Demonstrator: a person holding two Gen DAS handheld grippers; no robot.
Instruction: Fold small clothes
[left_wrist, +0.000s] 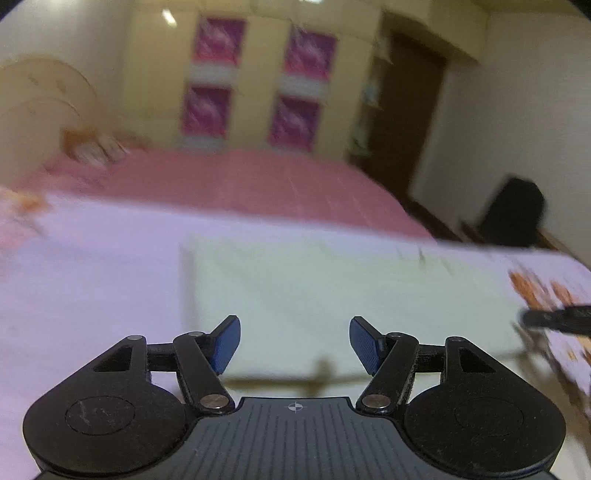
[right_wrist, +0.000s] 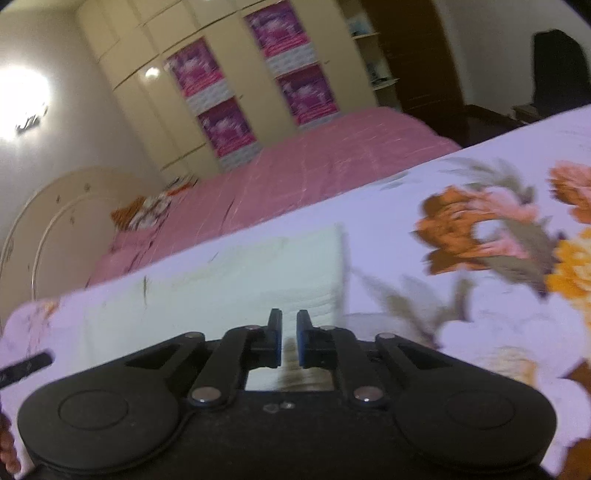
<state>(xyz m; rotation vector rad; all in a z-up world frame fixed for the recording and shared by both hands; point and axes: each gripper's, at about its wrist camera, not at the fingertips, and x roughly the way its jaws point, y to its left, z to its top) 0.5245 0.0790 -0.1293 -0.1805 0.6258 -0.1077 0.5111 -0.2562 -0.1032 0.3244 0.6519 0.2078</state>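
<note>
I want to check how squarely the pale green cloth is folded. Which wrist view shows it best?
The left wrist view: the pale green cloth fills the middle, its left and far edges visible beyond the open left gripper. The right wrist view shows it tilted, its near part hidden behind the right gripper.

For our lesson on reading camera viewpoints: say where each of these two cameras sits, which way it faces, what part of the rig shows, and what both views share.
Left wrist: sits on the left gripper, facing forward over the pale cloth; its blue fingers stand wide apart.
Right wrist: sits on the right gripper, tilted, over the cloth's right edge; its fingers stand nearly together with a narrow gap.
Shared: cloth, floral sheet, pink bed, wardrobe.
</note>
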